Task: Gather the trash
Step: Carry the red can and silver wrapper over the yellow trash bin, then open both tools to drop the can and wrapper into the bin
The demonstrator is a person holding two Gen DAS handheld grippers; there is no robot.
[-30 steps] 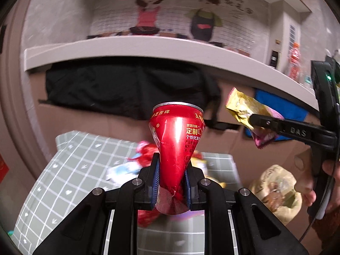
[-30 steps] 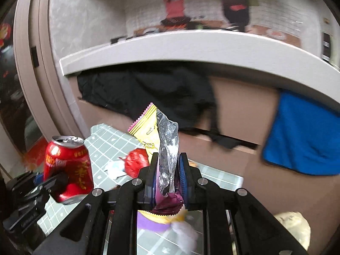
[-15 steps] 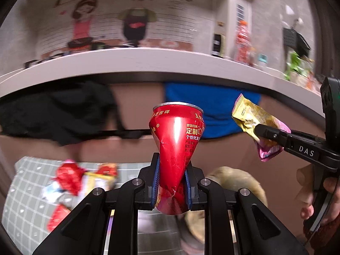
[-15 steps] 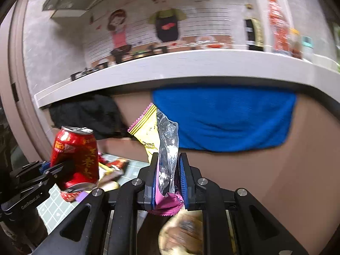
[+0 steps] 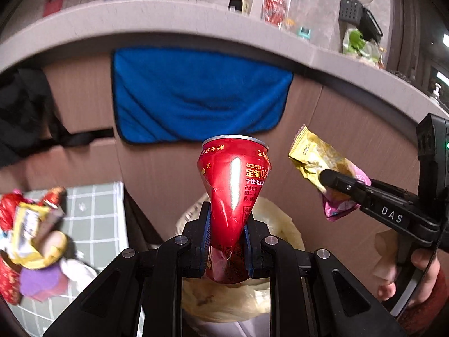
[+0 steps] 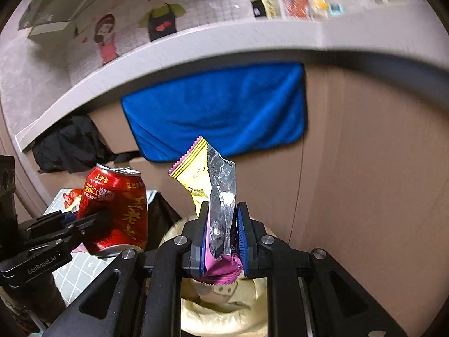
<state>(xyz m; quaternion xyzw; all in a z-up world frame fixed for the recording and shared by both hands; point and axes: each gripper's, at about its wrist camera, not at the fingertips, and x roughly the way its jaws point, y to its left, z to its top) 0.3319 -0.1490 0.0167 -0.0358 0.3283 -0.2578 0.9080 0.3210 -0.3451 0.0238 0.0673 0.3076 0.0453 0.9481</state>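
My left gripper [image 5: 226,224] is shut on a dented red drink can [image 5: 234,182], squeezed narrow where the blue pads press it. The same can [image 6: 116,207] shows at the left of the right wrist view, in the left gripper [image 6: 92,219]. A yellow and purple snack wrapper [image 6: 217,196] with a silver inside is clamped upright in my right gripper [image 6: 221,241]. In the left wrist view that wrapper [image 5: 322,168] and the right gripper [image 5: 334,179] are at the right, with a hand [image 5: 412,278] on the handle. Below both grippers lies a pale yellowish trash bag [image 5: 230,297], its open mouth [image 6: 224,311] directly under the wrapper.
At the left, a grey grid mat [image 5: 92,219] carries several more wrappers [image 5: 31,230]. A blue towel [image 5: 196,95] hangs on the tan cabinet front under a white counter [image 5: 168,16]. Black cloth [image 6: 70,146] hangs further left. Bottles [image 5: 273,5] stand on the counter.
Both grippers have swung right, away from the mat, and a little lower. The blue towel has come to the centre and the trash bag now lies just under them. Both grips are unchanged.
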